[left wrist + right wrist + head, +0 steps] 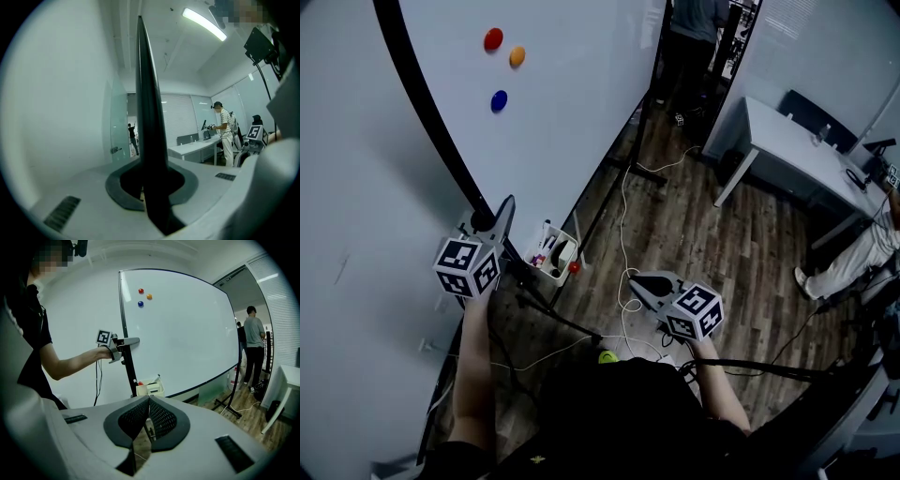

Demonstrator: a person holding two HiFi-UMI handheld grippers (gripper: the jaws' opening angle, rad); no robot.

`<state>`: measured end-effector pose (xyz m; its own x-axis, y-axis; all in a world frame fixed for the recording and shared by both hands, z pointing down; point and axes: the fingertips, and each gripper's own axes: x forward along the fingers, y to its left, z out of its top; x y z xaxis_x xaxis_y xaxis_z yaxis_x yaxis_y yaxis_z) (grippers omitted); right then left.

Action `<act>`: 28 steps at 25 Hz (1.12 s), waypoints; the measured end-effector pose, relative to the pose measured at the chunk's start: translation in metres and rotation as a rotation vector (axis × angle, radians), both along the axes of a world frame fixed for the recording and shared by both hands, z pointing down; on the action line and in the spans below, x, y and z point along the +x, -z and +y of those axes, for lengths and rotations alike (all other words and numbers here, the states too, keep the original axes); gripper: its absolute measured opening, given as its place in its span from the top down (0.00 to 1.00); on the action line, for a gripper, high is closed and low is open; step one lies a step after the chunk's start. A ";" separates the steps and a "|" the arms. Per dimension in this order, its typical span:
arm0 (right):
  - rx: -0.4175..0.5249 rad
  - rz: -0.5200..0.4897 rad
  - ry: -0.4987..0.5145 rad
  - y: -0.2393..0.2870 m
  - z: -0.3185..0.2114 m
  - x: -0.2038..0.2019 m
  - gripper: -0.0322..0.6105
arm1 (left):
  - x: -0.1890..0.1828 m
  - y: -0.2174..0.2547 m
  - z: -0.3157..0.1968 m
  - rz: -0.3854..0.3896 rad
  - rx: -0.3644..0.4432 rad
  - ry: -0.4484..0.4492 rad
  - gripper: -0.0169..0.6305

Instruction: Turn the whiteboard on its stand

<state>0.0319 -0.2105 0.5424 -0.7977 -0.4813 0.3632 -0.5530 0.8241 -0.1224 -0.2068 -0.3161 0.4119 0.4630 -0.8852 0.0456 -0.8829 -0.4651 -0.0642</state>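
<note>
Fingers (117, 191) of the left gripper (501, 214) are clamping the whiteboard (572, 103) by its black edge (150, 117) at centre-left, hiding the contact. Right gripper (149, 401) fingers are pressing together, empty. White box (566, 251) below is holding indistinct small items.

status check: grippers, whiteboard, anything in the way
left gripper shut on whiteboard frame edge. right gripper shut, empty, clear of it. cable on floor by stand.

The whiteboard (572, 122) is a large white panel edged by a thin black frame (149, 117). It is held upright on a black stand (129, 371), whose feet are spread on the wooden floor (694, 234). A red magnet (493, 38), an orange magnet (517, 56) and a blue magnet (499, 101) are stuck near one upper corner. The side edge is clamped by the left gripper (502, 211).
</note>
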 end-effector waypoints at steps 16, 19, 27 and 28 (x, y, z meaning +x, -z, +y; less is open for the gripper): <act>0.005 -0.009 0.030 -0.013 -0.010 0.003 0.95 | -0.006 -0.011 -0.003 -0.022 0.011 0.000 0.86; 0.006 -0.016 0.028 -0.017 -0.008 0.005 0.95 | -0.006 -0.014 -0.002 -0.010 0.001 -0.014 0.87; -0.022 -0.013 0.021 -0.019 0.002 0.003 0.95 | -0.005 -0.008 0.001 0.021 -0.024 -0.041 0.88; -0.022 -0.014 0.022 -0.018 0.004 0.002 0.95 | -0.006 -0.008 0.001 0.024 -0.028 -0.039 0.88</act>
<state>0.0335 -0.2070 0.5608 -0.8130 -0.4556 0.3625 -0.5330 0.8330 -0.1482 -0.2125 -0.3148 0.4204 0.4988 -0.8647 0.0585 -0.8650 -0.5010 -0.0294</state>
